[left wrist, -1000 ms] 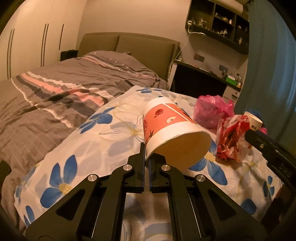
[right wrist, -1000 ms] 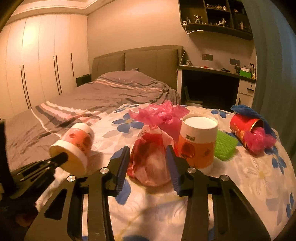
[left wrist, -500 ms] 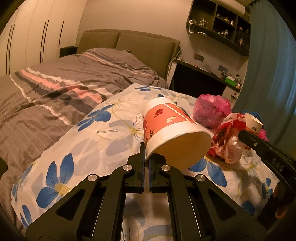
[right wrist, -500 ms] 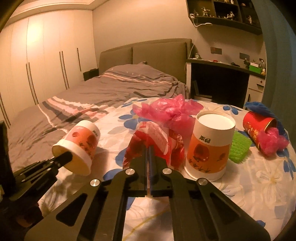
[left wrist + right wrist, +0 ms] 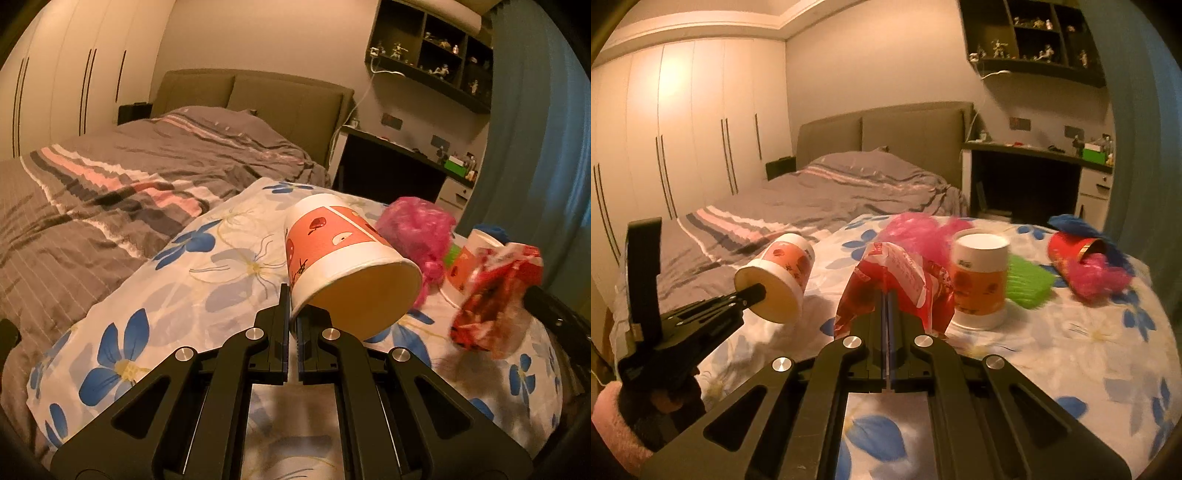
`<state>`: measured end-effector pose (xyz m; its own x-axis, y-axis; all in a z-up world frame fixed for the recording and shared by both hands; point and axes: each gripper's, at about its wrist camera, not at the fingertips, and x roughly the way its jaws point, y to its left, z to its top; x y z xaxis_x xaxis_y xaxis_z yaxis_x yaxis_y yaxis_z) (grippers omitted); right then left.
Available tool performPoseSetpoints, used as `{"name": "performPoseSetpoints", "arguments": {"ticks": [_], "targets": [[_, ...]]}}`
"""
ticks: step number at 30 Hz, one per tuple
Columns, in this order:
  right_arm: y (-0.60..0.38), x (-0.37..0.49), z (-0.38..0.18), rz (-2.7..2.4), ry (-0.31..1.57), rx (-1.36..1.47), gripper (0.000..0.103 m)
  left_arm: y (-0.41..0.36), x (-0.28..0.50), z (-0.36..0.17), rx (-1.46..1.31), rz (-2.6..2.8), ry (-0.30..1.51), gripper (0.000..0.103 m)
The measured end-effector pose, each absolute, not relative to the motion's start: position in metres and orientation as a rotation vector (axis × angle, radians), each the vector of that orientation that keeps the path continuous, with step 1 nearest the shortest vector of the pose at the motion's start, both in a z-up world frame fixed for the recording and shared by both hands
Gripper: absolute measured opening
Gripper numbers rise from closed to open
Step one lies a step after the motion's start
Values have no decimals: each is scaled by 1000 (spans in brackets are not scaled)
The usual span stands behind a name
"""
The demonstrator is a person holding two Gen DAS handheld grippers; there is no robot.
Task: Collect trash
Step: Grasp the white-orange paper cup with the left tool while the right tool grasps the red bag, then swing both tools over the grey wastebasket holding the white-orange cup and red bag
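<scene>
paper cup (image 5: pixel 343 258): light, crushable, left gripper (image 5: pixel 291 314) pinching its rim; crinkly snack bag (image 5: pixel 897 284) clamped in right gripper (image 5: pixel 888 314).

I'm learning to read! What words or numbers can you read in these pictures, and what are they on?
None can be read for sure.
Upright cup: dark marks above its orange band, too blurred.
Red wrapper in the right gripper: pale print, too blurred.
Tilted cup in the left gripper: apple pictures and dark marks by the rim, unreadable.
</scene>
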<state>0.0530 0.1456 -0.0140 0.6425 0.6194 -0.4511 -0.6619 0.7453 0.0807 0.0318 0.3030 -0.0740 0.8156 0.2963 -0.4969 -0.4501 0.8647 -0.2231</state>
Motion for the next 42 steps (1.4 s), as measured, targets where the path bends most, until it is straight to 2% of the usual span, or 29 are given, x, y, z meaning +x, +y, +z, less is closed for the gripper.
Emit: {"name": "performPoseSetpoints", "arguments": {"ticks": [17,42], "targets": [[23,36,6,530,388,-7,2,228,34,-40,-245,313,425,2],[-149,26,6,189,298,85,2,16,101,-14,-53,-51,407,2]]}}
